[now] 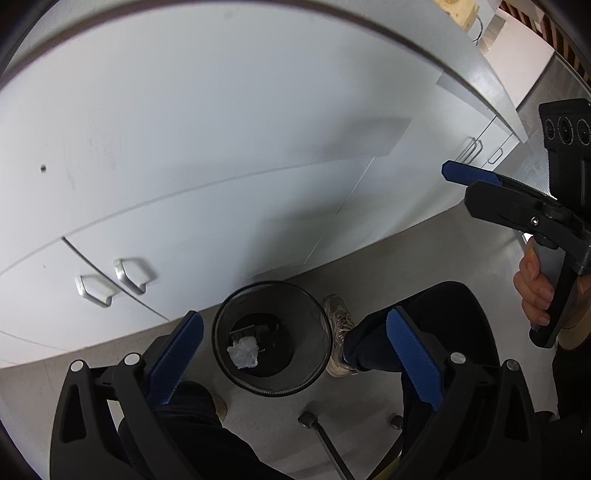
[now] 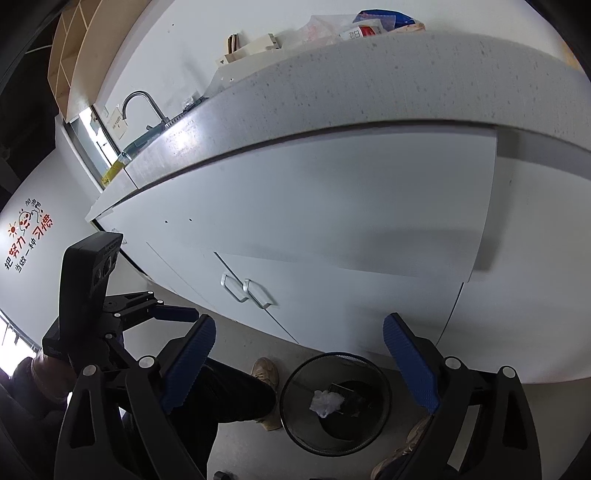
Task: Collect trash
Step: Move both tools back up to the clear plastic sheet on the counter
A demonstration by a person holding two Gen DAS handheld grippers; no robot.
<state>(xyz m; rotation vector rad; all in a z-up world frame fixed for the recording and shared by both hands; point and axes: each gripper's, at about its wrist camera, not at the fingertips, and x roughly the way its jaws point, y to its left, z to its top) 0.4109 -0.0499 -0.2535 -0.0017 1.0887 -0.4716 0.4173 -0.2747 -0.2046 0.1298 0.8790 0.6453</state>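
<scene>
A round black mesh bin (image 1: 271, 384) stands on the grey floor against the white cabinets, and shows again in the right wrist view (image 2: 295, 424). A crumpled white wad of trash (image 1: 243, 352) lies at its bottom beside a dark item; the same wad (image 2: 325, 402) appears from the right. My left gripper (image 1: 295, 354) hangs above the bin, jaws wide apart, nothing between the blue pads (image 1: 177, 362). My right gripper (image 2: 299, 365) also stands open and empty above the bin. It shows at the right of the left view (image 1: 469, 179), held by a hand (image 1: 535, 291).
White cabinet doors with metal handles (image 1: 118, 280) rise behind the bin under a speckled counter edge (image 2: 332, 96). A sink tap (image 2: 142, 107) and packets (image 2: 365, 27) sit on the counter. The person's shoes (image 1: 338, 332) and dark trouser legs flank the bin. A chair base castor (image 1: 308, 419) lies near.
</scene>
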